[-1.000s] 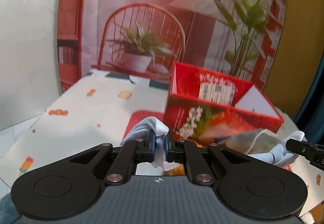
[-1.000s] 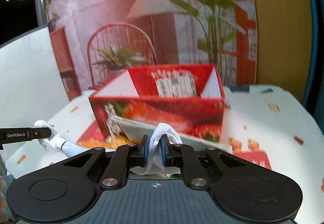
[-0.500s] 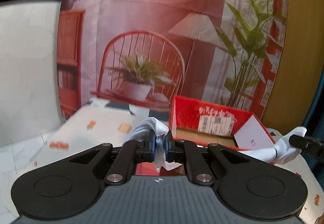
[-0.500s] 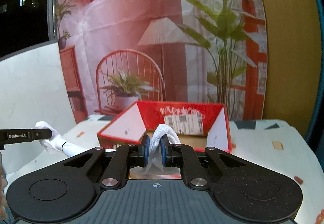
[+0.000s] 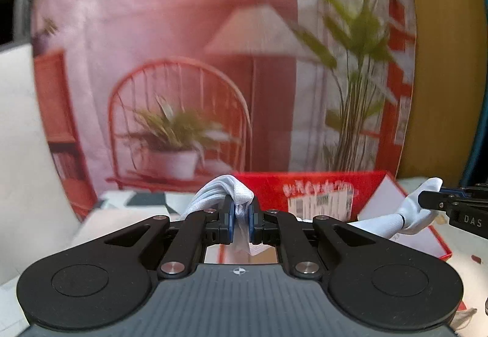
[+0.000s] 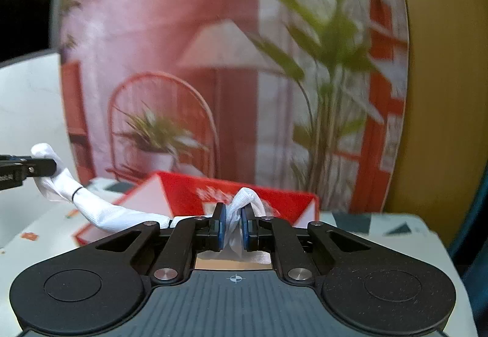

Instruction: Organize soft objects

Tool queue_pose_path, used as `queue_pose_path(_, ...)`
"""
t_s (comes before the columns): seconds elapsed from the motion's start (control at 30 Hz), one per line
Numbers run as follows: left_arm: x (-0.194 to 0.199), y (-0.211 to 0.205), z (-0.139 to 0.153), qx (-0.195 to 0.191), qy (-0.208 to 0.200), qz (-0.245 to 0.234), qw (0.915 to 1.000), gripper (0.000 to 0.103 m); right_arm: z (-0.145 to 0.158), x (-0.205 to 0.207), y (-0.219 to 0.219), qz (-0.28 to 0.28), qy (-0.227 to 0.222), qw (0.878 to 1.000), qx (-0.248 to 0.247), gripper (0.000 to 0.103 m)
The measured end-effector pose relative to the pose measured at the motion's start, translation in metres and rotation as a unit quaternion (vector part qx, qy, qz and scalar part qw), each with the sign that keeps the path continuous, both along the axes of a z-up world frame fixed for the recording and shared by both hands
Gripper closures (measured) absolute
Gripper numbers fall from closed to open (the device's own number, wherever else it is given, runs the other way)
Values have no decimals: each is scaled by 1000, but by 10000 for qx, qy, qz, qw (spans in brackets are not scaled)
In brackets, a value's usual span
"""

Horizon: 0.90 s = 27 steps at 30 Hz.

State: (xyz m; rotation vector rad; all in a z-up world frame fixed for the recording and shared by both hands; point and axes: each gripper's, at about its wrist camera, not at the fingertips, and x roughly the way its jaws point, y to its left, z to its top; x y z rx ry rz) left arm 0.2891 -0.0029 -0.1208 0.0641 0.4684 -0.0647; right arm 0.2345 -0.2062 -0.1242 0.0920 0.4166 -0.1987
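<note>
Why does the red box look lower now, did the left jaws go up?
Yes. The left gripper, shut on the white cloth, rose and tilted up: the red box sank and the backdrop chair dropped lower.

Both our grippers clamped tight.
Our left gripper [image 5: 241, 216] sits low centre in its frame, pads pinching white cloth [image 5: 227, 189]; our right gripper [image 6: 232, 224] does likewise, low centre.

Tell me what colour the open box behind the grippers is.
The box is bright red with white inner flaps; it shows best in the left wrist view.
</note>
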Motion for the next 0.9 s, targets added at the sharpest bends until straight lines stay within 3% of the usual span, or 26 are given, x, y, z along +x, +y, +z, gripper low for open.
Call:
queue_pose_path(0.13, 35, -11, -26, 35, 592, -113, 9982, 93, -21, 25, -22, -162, 416, 9986, 265, 93)
queue_pose_path(0.3, 61, -5, -54, -226, 1255, -242, 9915, 93, -43, 45, -28, -111, 849, 9954, 435, 93)
queue_pose_path(0.63, 76, -9, -74, -36, 1877, -425, 9813, 93, -70, 68, -26, 64, 1514, 9852, 805, 93)
queue_pose_path(0.9, 81, -10, -78, -39, 2049, -409, 9779, 93, -81, 75, -22, 113, 1787, 9792, 952, 93)
